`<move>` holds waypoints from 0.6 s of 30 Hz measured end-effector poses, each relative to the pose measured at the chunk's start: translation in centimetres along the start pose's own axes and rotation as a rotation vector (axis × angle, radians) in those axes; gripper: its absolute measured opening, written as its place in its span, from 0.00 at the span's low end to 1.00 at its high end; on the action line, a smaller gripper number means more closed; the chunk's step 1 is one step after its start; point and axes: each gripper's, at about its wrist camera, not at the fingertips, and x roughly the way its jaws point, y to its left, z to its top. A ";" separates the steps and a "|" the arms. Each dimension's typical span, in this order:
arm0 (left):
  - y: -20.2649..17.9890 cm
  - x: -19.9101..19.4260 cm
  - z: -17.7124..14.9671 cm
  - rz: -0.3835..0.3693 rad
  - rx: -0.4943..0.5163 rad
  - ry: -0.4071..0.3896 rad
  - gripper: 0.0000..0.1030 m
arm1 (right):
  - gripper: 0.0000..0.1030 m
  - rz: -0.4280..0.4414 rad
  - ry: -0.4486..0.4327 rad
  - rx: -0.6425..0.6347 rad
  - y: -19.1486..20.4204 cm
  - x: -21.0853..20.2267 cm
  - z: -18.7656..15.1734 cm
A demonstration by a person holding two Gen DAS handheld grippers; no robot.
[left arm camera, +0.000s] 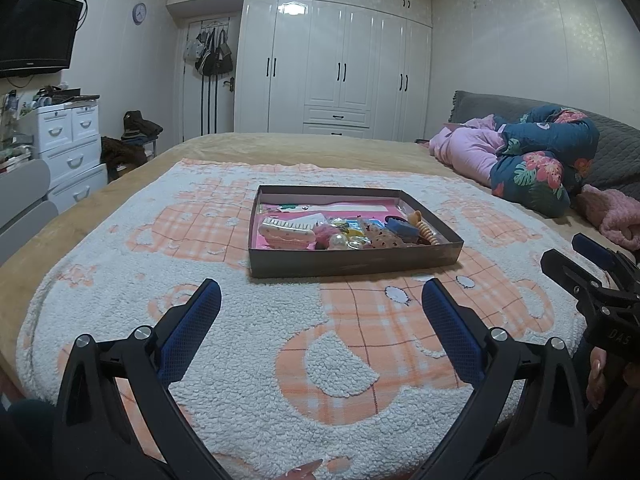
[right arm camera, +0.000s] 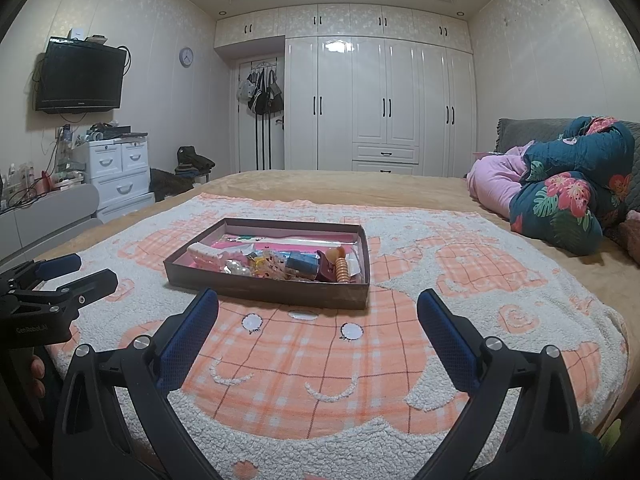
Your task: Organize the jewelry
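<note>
A shallow dark cardboard box [left arm camera: 352, 262] [right arm camera: 264, 290] lies on a fleecy orange-and-white blanket on the bed. Inside it are a white comb [left arm camera: 286, 232], a pearl piece [left arm camera: 340, 241], a blue clip [left arm camera: 402, 229] [right arm camera: 302, 262], an orange spiral hair tie [left arm camera: 428, 234] [right arm camera: 342, 270] and several other small trinkets on a pink lining. My left gripper [left arm camera: 322, 300] is open and empty, just short of the box's near wall. My right gripper [right arm camera: 318, 308] is likewise open and empty, in front of the box's near right corner. Each gripper shows at the edge of the other's view.
The blanket [left arm camera: 280, 360] [right arm camera: 320, 372] covers the tan bedspread. A rolled floral quilt and pink bedding [left arm camera: 532, 160] [right arm camera: 560, 196] lie at the right. White drawers [left arm camera: 68, 144] [right arm camera: 116, 176] and a wall television [right arm camera: 80, 80] stand left, wardrobes behind.
</note>
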 end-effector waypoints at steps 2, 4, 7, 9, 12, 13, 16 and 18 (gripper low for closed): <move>0.0 0.0 0.0 0.000 0.000 -0.001 0.89 | 0.94 0.000 0.002 -0.001 0.0 0.1 0.0; 0.1 0.0 0.0 0.001 0.002 0.000 0.89 | 0.94 0.001 0.005 -0.001 0.0 0.0 0.0; 0.0 0.0 0.0 0.002 0.000 0.001 0.89 | 0.94 0.000 0.002 -0.002 0.0 0.0 0.0; 0.1 0.0 0.1 0.002 0.000 -0.001 0.89 | 0.94 -0.001 -0.001 -0.003 -0.1 -0.1 0.1; 0.2 0.0 0.1 0.002 0.000 0.001 0.89 | 0.94 -0.001 0.001 0.000 -0.2 0.0 0.2; 0.3 0.0 0.1 0.003 0.000 0.002 0.89 | 0.94 -0.001 0.002 0.000 -0.2 0.0 0.2; 0.3 -0.1 0.1 0.009 0.002 0.002 0.89 | 0.94 -0.001 0.000 -0.002 -0.3 0.0 0.2; 0.3 -0.1 0.0 0.012 0.002 0.005 0.89 | 0.94 -0.001 0.001 -0.002 -0.3 0.0 0.2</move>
